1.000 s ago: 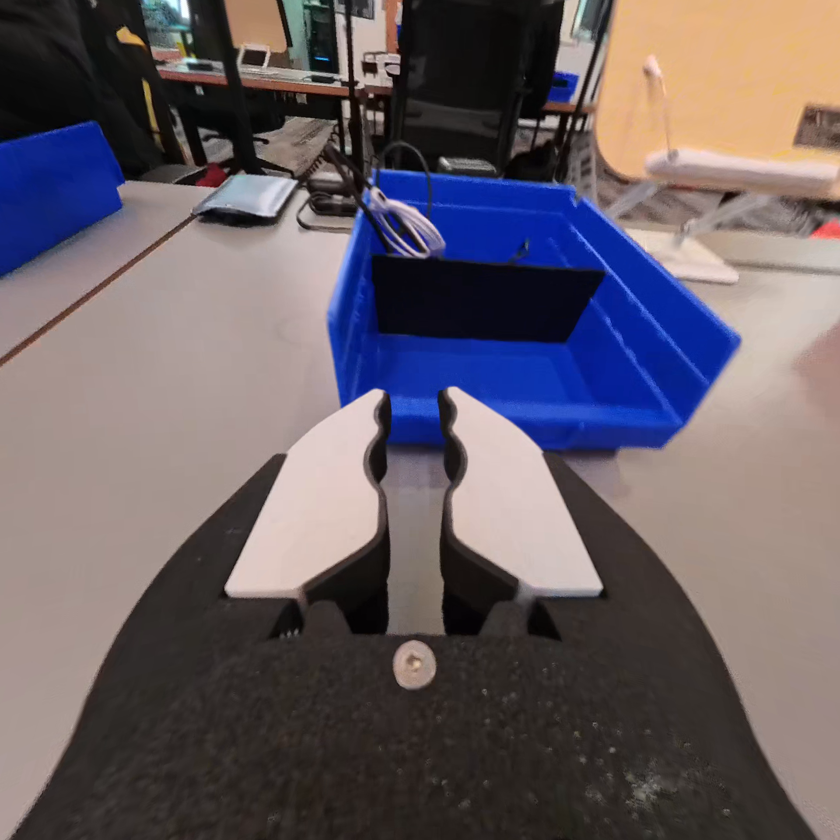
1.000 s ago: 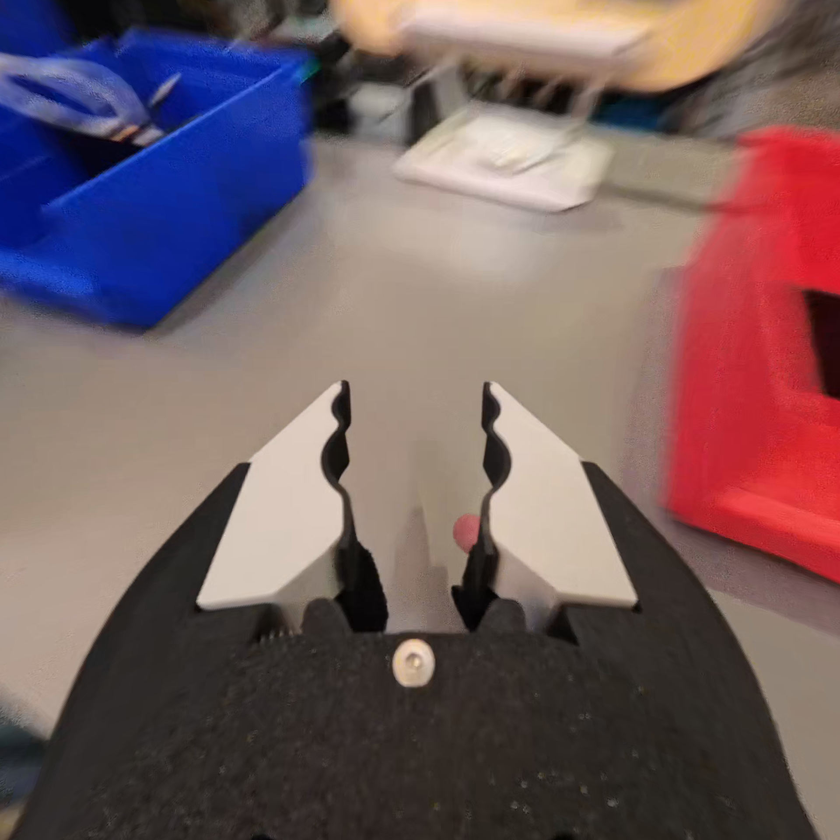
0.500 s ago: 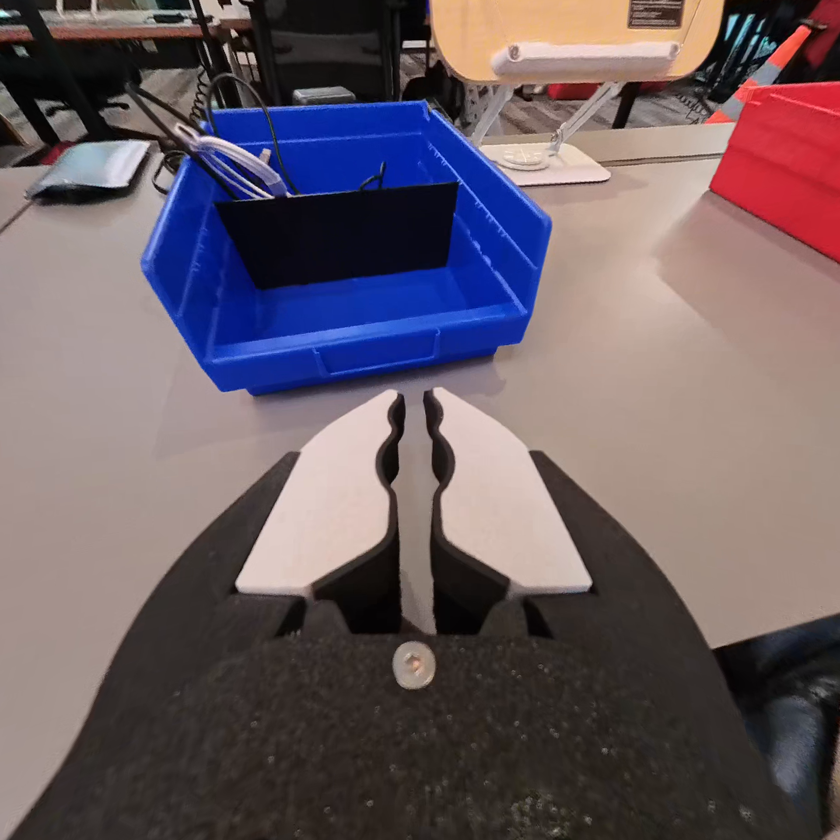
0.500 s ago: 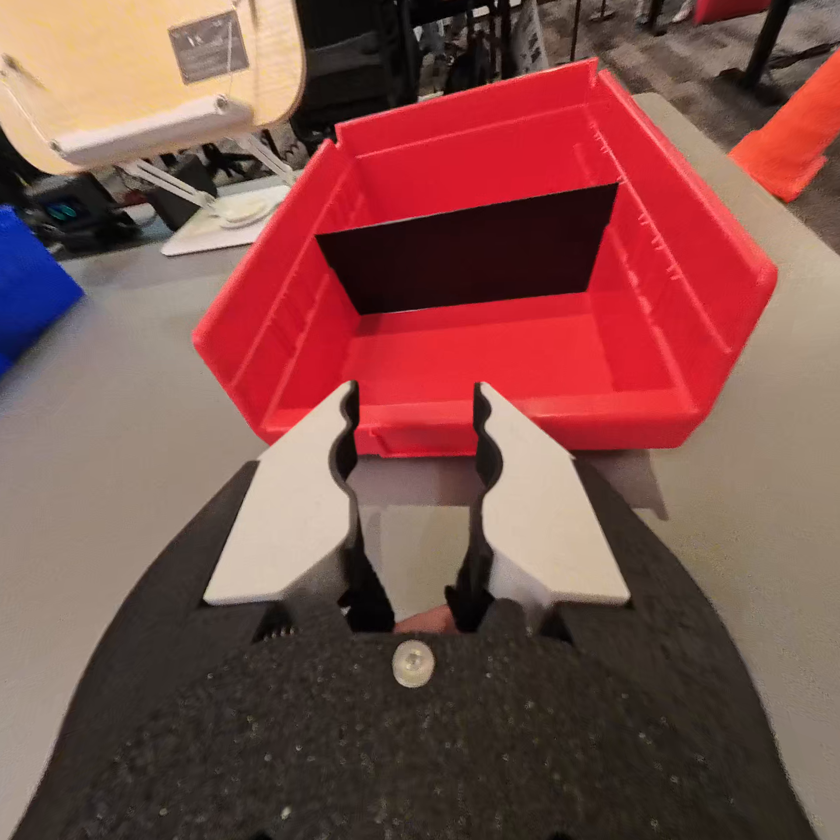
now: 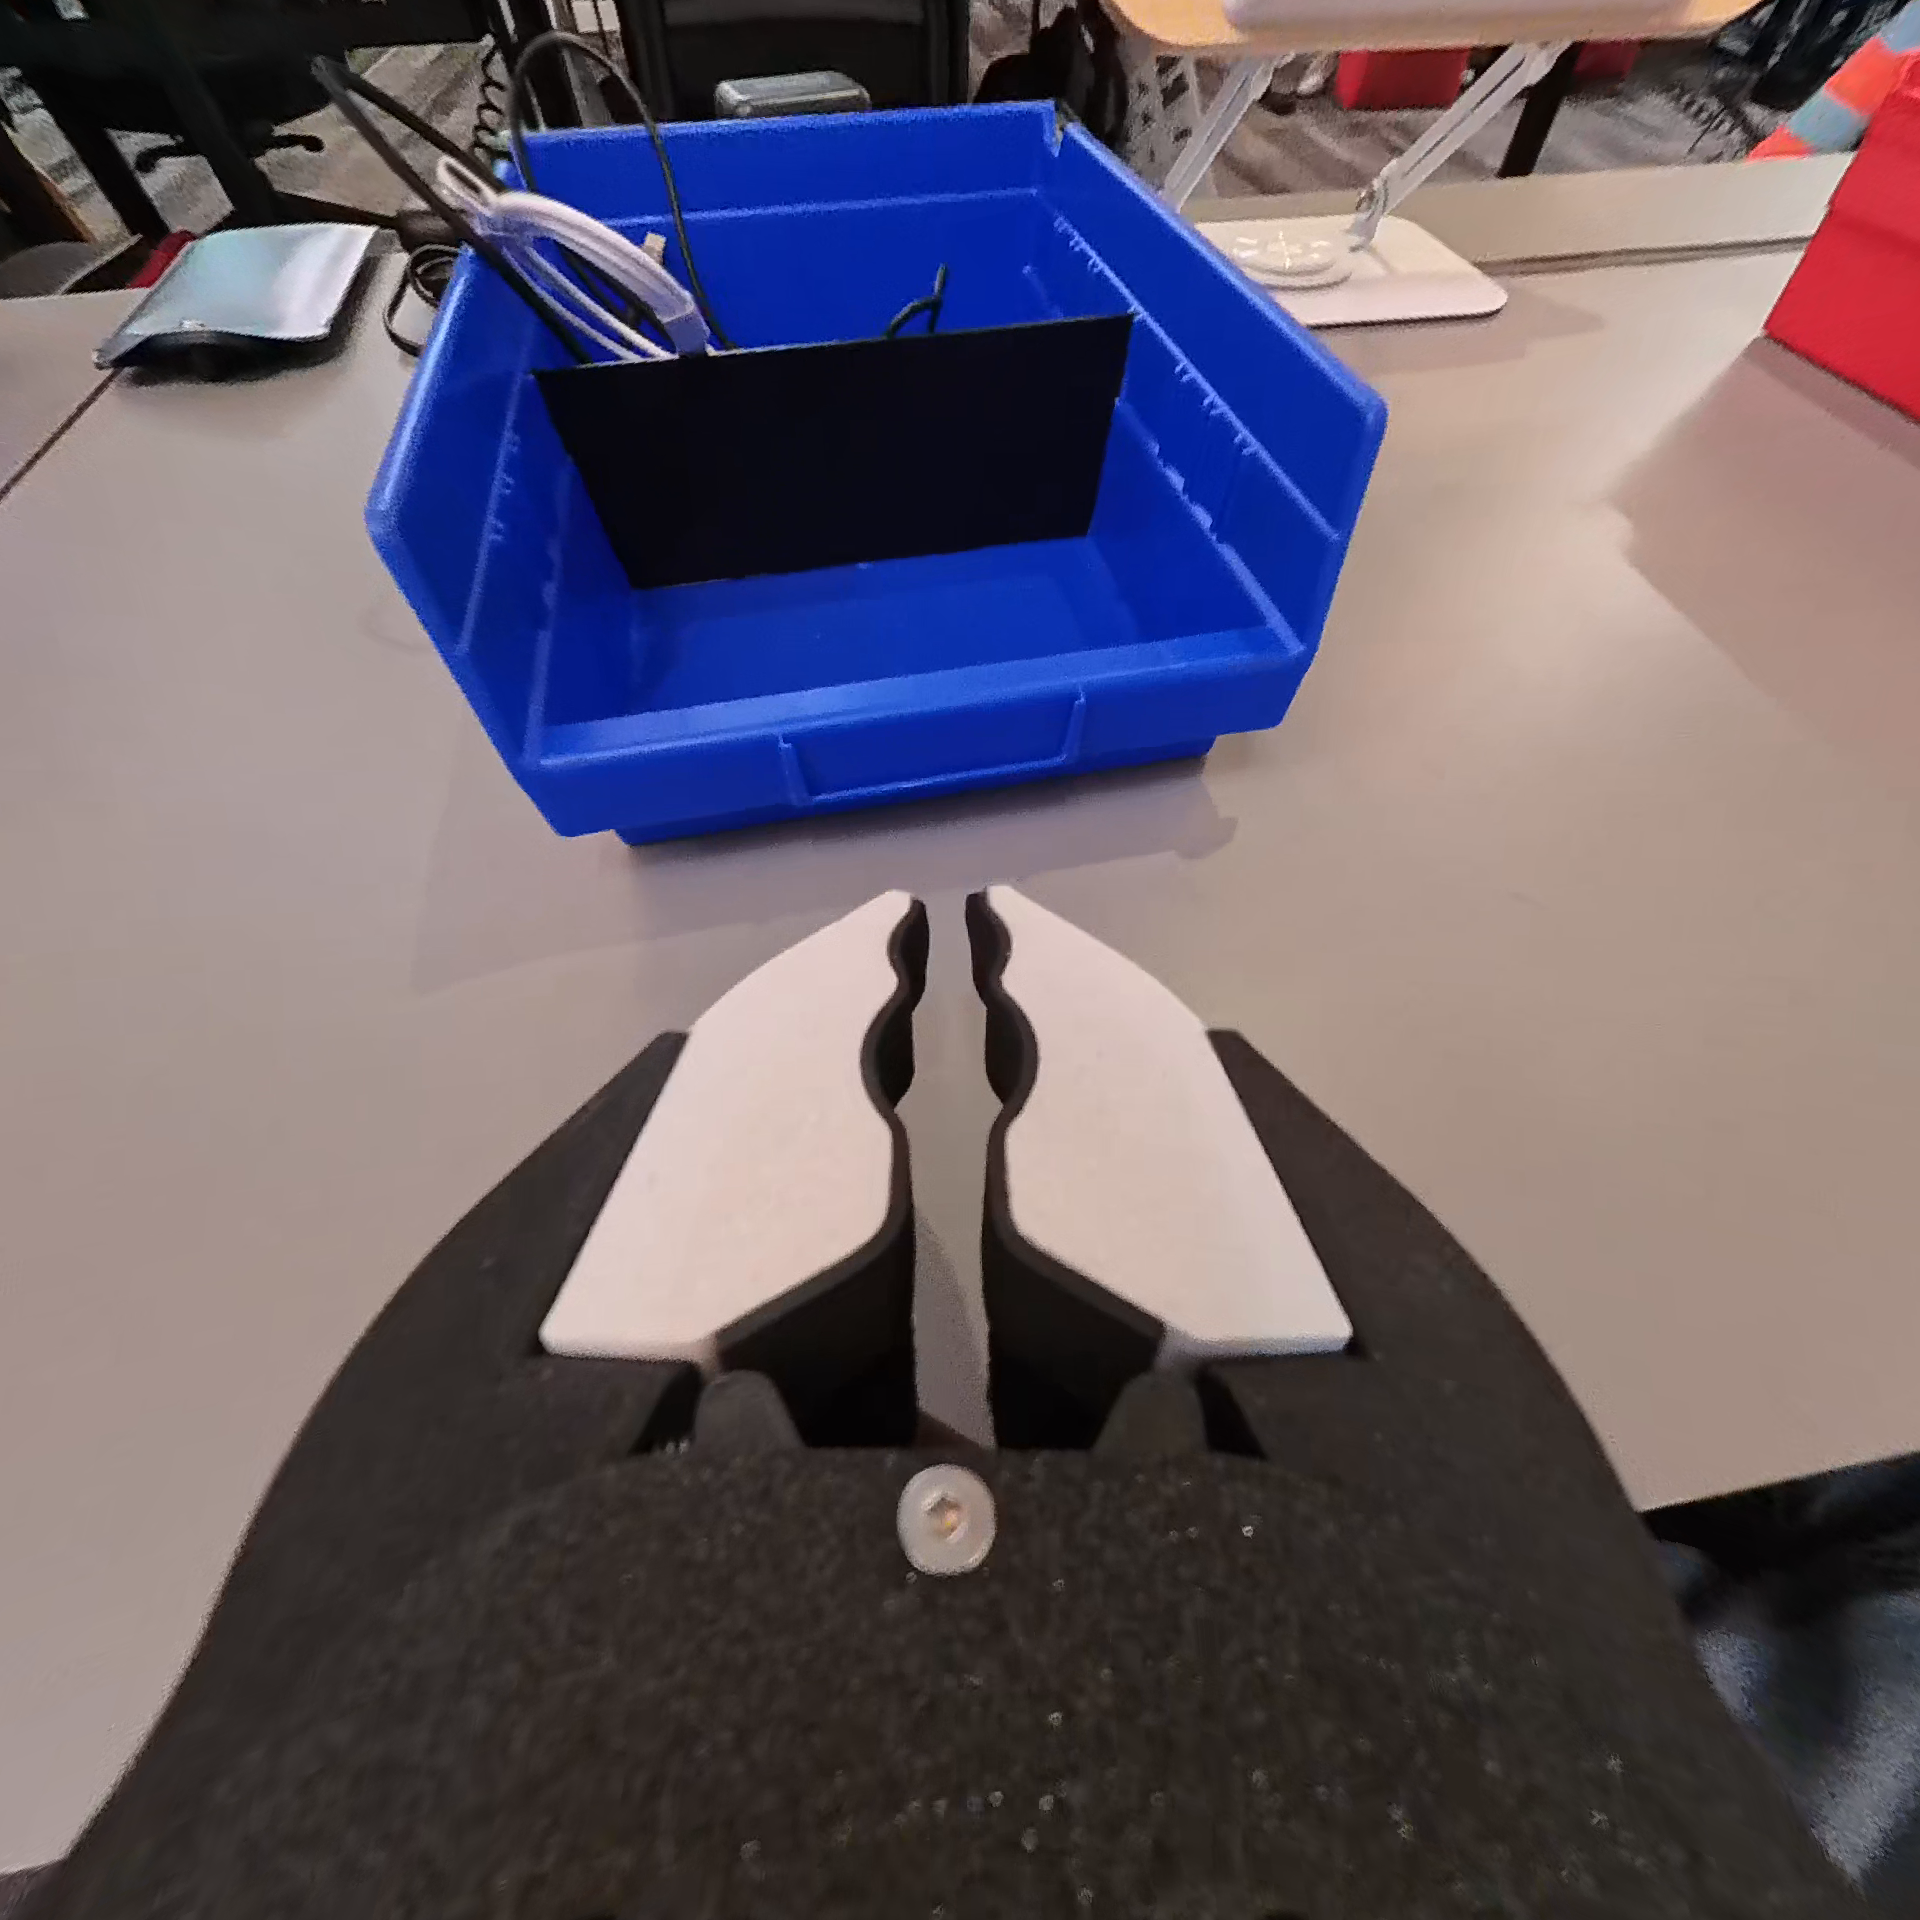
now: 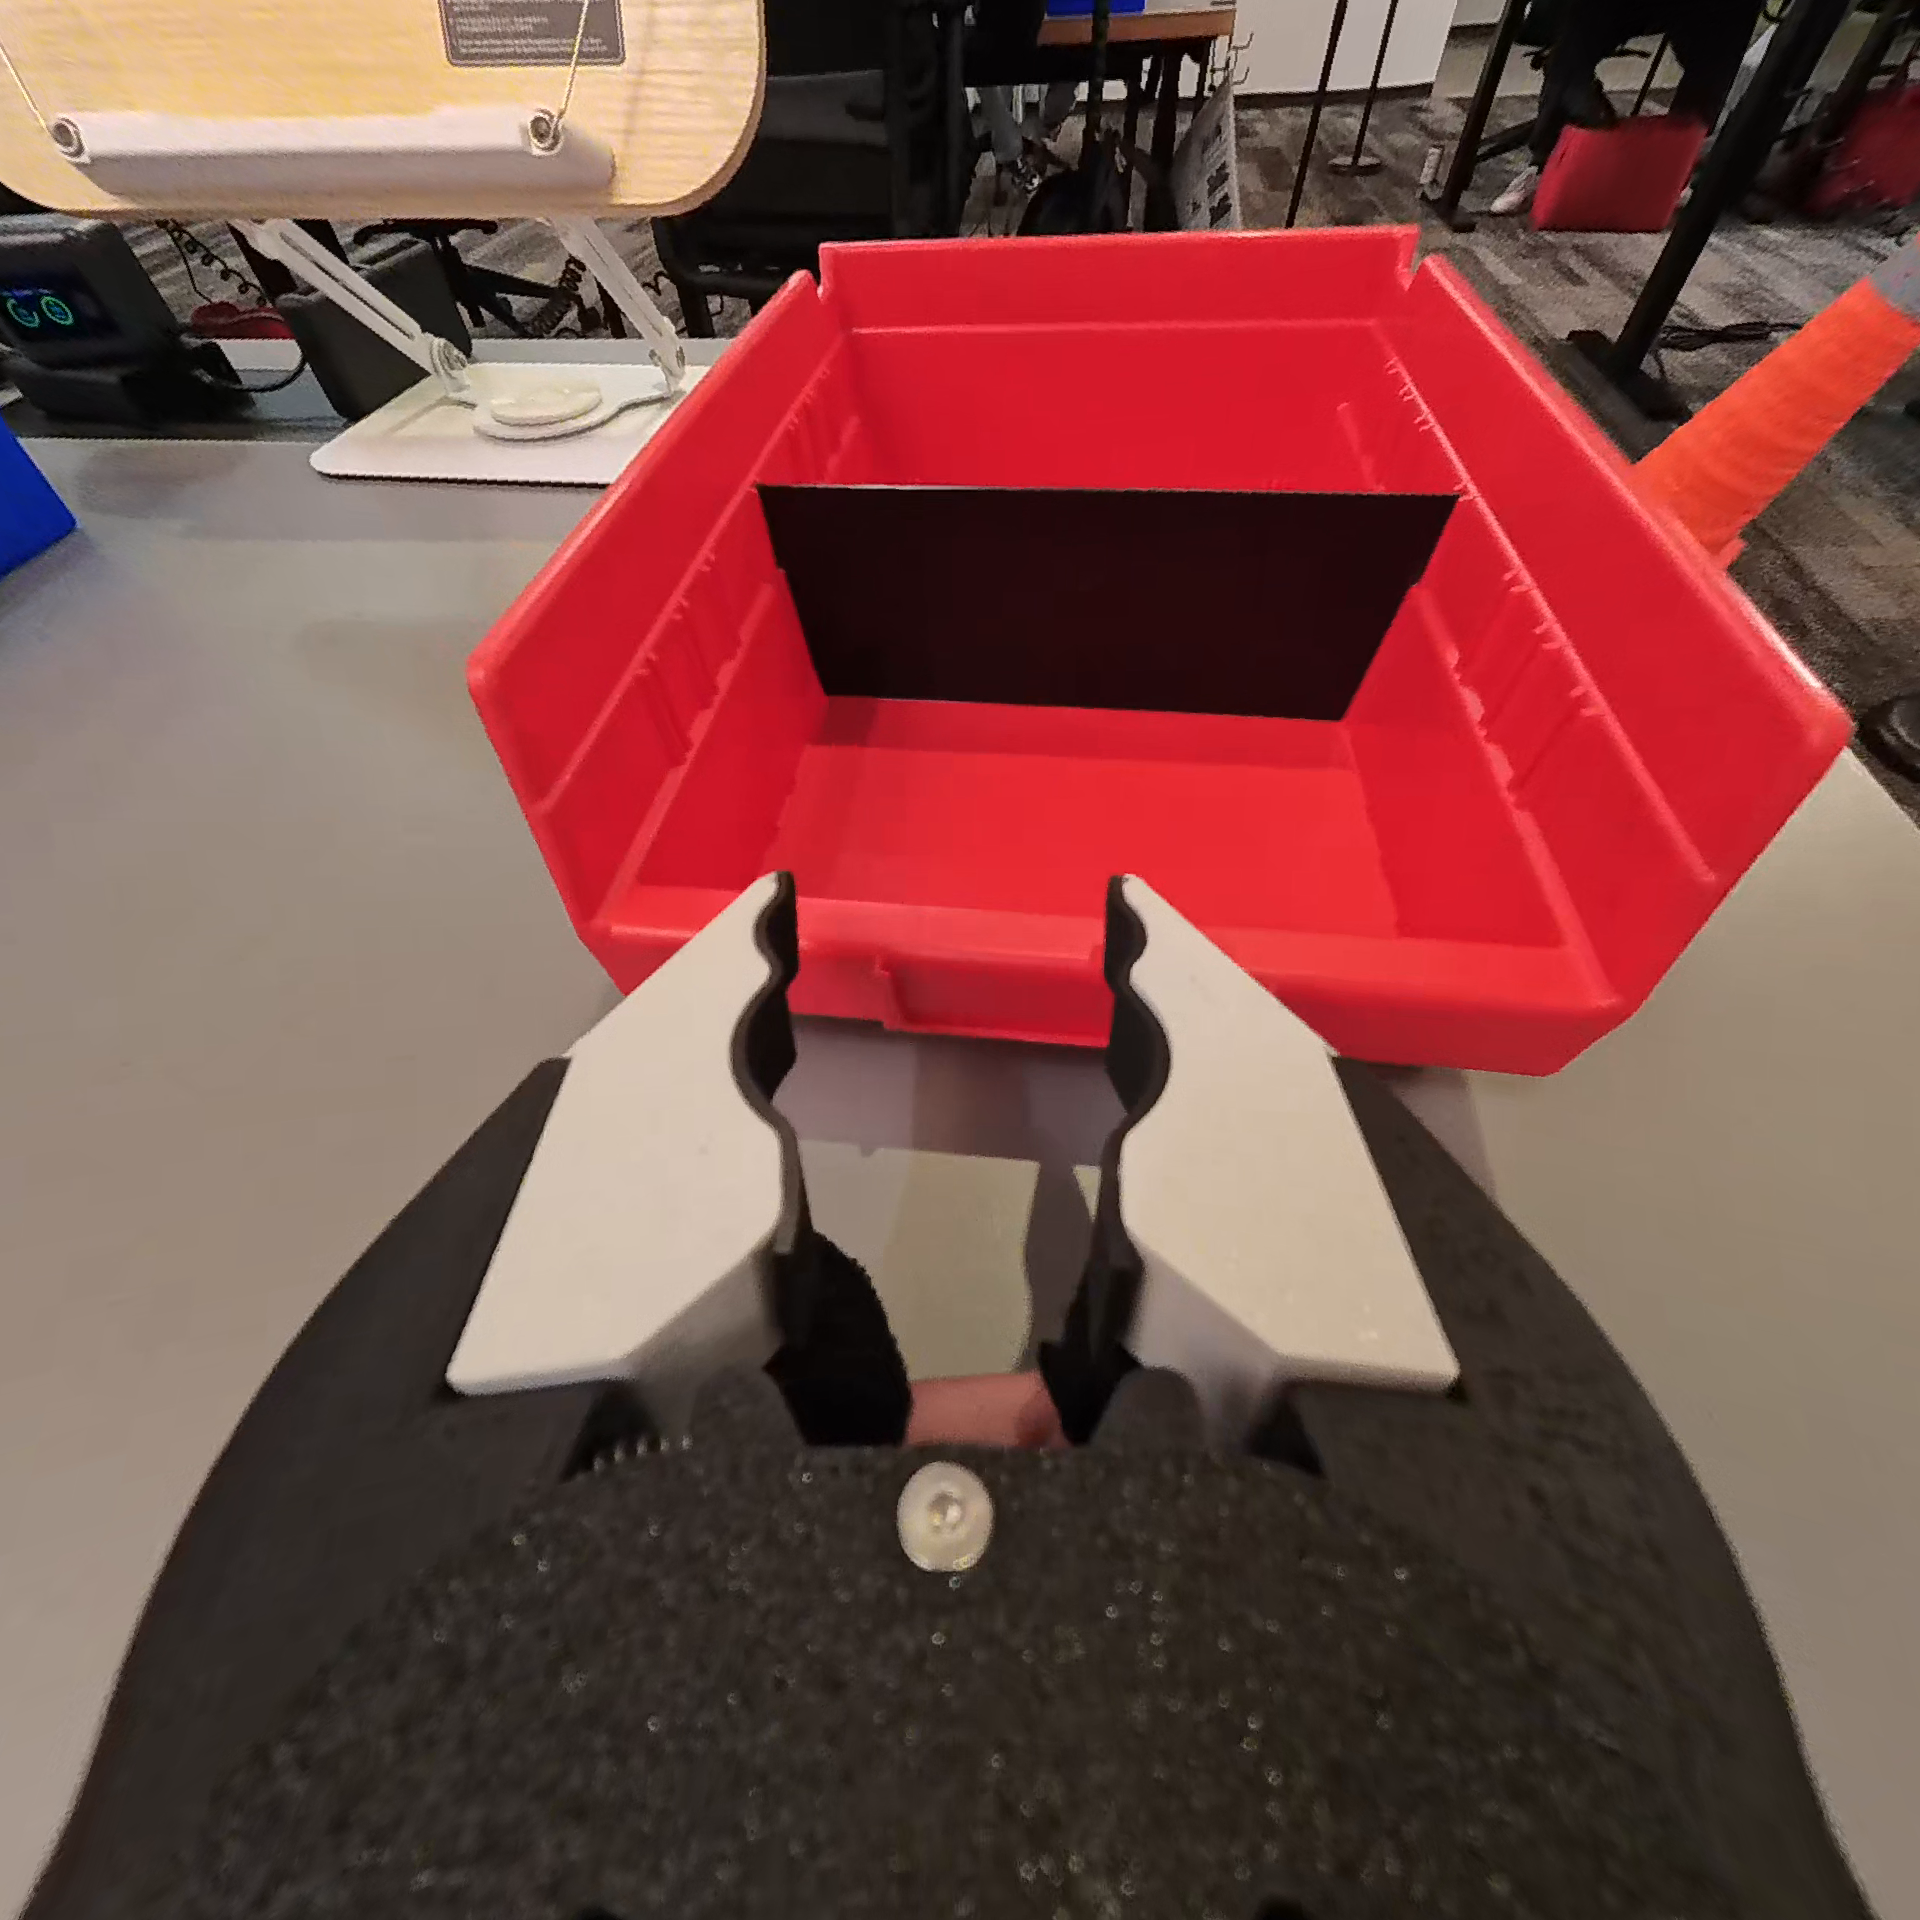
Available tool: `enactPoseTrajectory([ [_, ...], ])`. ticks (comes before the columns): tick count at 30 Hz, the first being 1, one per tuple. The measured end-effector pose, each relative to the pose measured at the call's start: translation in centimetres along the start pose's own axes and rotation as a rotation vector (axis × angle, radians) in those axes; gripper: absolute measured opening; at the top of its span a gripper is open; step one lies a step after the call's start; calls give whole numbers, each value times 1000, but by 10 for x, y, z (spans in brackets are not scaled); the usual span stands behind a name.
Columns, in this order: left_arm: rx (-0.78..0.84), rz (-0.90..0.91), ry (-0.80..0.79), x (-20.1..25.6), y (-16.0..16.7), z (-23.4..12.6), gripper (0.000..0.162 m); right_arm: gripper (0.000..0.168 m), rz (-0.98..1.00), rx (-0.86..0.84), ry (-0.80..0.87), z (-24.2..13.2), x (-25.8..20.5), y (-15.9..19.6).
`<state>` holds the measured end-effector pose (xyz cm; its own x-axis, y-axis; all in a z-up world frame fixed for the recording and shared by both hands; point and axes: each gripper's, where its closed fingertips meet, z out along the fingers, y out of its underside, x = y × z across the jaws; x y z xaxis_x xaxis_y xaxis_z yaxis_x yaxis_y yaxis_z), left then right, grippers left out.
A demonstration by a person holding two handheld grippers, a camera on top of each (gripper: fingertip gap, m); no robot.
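A wide grey table was seen under both grippers. On it, the red bin stood just beyond the right gripper, whose jaws were spread wide with nothing between them, the tips over the bin's near lip. The blue bin stood a little farther from the left gripper, whose jaws were drawn nearly together, only a thin gap left, and nothing was held. Each bin was crossed by a black divider; the near compartments were seen bare, while cables were piled behind the blue bin's divider. The bins were judged stiff, light, smooth plastic, best taken by a rim or side wall; the cables soft and prone to tangle.
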<state>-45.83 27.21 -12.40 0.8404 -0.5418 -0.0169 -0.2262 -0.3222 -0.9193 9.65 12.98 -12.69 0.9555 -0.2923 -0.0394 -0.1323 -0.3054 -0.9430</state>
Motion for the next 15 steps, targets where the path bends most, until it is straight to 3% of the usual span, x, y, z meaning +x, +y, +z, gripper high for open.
enactPoseTrajectory([
  [7,33,11,-46,-7,-6,-3,5,58,-5,45,-55,-10,-24,-10],
  [15,74,1,-6,2,-13,-14,6,65,-113,64,-277,-28,-131,-13],
])
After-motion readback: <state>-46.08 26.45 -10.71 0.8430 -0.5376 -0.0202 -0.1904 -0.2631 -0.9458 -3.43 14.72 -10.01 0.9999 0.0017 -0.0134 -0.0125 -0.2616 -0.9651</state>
